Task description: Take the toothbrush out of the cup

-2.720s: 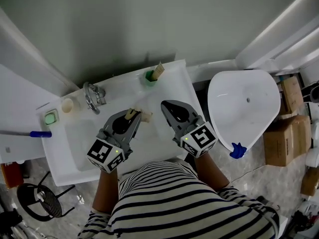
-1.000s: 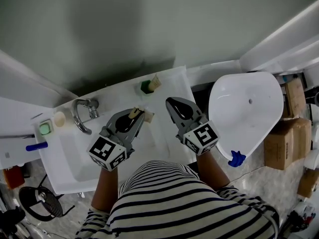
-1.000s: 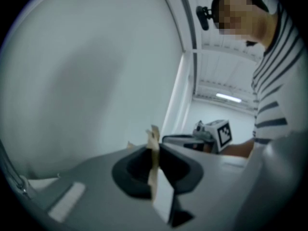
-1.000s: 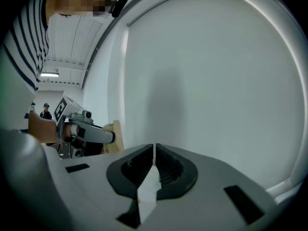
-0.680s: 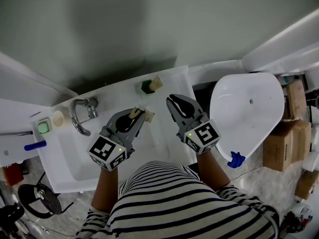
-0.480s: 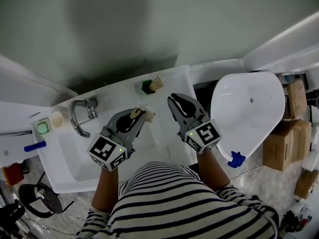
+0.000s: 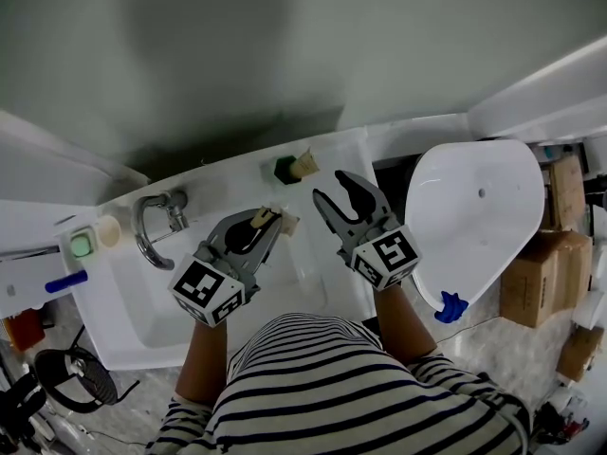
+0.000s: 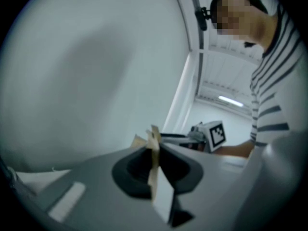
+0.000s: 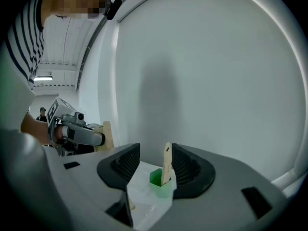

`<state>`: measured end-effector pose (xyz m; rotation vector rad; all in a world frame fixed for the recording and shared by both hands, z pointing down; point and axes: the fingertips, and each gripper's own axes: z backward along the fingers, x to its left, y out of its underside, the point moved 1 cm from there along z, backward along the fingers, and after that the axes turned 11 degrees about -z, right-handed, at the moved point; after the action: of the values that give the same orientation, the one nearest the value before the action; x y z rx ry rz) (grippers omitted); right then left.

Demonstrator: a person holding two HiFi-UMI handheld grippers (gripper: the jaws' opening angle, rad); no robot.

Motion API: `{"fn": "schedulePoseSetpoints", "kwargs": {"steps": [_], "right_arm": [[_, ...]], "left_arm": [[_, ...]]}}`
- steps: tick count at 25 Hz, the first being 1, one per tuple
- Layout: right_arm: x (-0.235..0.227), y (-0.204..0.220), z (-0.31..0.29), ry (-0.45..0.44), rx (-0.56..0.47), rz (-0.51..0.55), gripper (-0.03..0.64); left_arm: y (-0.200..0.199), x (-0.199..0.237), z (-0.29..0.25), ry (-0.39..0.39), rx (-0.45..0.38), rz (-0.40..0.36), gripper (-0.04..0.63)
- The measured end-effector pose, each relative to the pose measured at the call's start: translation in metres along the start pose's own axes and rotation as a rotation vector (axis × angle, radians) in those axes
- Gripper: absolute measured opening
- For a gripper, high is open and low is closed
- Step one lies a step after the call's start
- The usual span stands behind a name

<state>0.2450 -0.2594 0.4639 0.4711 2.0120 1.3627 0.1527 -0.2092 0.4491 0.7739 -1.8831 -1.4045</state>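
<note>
A green cup stands at the back rim of the white sink, and a wooden toothbrush leans out of it. My right gripper is just to the right of the cup, apart from it. Its jaws have just been opening and now stand open with nothing gripped. In the right gripper view, the cup and its toothbrush show ahead between the jaws of that gripper. My left gripper is shut on a second wooden toothbrush, which also shows pinched in the left gripper view.
A chrome tap, a cream cup and a green soap dish sit at the sink's left. A blue-handled tool lies further left. A white basin and cardboard boxes are to the right.
The right gripper's jaws went from shut to wide open, near the cup. The left gripper keeps its hold on the second toothbrush and has hardly moved.
</note>
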Motion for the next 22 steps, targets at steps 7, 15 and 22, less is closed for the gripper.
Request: {"fn": "schedulePoseSetpoints", "kwargs": {"steps": [7,15,22], "right_arm": [[-0.006,0.005,-0.015,0.003,0.019,-0.006,0.187],[-0.015,0.013,-0.031,0.014,0.038,-0.006,0.187],[-0.02,0.026,-0.045,0.023,0.09,0.012,0.187]], "left_arm": [[0.004,0.009,-0.003,0.0,-0.007,0.012,0.035],[0.008,0.016,-0.006,0.008,-0.008,0.024,0.035],[0.011,0.02,-0.008,0.014,-0.007,0.034,0.035]]}}
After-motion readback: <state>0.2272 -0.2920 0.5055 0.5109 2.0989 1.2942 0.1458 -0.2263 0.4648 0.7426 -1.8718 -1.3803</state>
